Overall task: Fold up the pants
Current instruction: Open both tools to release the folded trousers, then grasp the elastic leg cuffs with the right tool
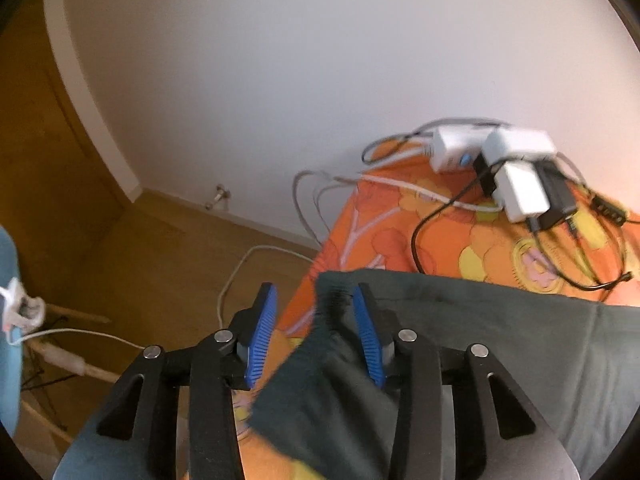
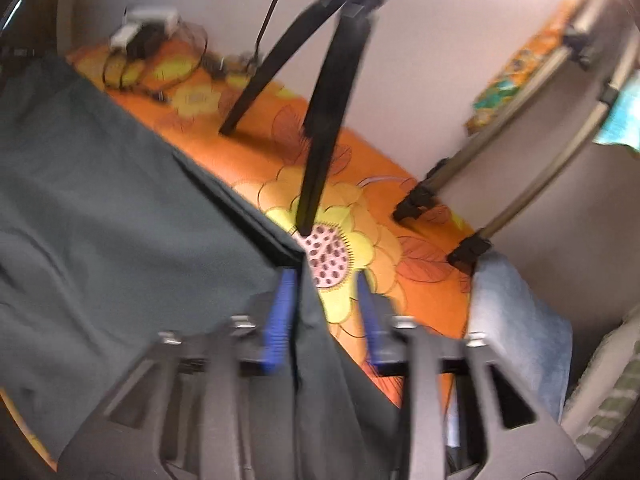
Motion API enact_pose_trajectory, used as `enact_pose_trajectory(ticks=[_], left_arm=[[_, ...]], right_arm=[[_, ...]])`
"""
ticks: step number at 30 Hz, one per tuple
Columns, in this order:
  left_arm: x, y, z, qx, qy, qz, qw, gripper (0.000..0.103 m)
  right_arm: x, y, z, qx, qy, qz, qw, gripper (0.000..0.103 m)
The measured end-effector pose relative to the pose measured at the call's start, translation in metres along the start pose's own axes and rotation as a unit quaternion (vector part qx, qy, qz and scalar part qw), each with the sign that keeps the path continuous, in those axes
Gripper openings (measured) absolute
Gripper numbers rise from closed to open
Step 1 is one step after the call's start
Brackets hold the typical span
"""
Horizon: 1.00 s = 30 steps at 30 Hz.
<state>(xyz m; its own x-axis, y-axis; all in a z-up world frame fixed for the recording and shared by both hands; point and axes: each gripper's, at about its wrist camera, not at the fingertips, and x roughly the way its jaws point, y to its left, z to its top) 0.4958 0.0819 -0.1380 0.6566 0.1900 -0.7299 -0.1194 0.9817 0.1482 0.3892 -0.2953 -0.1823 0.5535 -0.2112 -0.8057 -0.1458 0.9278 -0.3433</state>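
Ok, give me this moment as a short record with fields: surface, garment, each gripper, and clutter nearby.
surface: orange flowered cloth
garment: dark green pants, spread over the cloth
left gripper: jaws apart, pants corner lying between them
right gripper: jaws apart, pants edge between them
clutter: chargers and cables at the far end; black tripod standing on the cloth

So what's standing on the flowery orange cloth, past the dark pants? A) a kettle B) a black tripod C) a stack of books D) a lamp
B: in the right wrist view the black tripod plants its legs on the orange cloth, just beyond the edge of the pants.
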Motion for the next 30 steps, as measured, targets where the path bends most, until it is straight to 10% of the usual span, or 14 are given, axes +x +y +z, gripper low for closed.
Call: enact_pose_trajectory(ticks=[21, 30], left_arm=[[-0.373, -0.018, 0.068, 0.077, -0.180, -0.044, 0.9796, 0.039], [-0.430, -0.079, 0.025, 0.104, -0.182, -0.141, 0.9676, 0.039]], right_arm=[[-0.262, -0.099, -0.159, 0.199, -0.117, 0.013, 0.973, 0.049], [-0.292, -0.155, -0.257, 0.315, -0.110, 0.013, 0.943, 0.050]])
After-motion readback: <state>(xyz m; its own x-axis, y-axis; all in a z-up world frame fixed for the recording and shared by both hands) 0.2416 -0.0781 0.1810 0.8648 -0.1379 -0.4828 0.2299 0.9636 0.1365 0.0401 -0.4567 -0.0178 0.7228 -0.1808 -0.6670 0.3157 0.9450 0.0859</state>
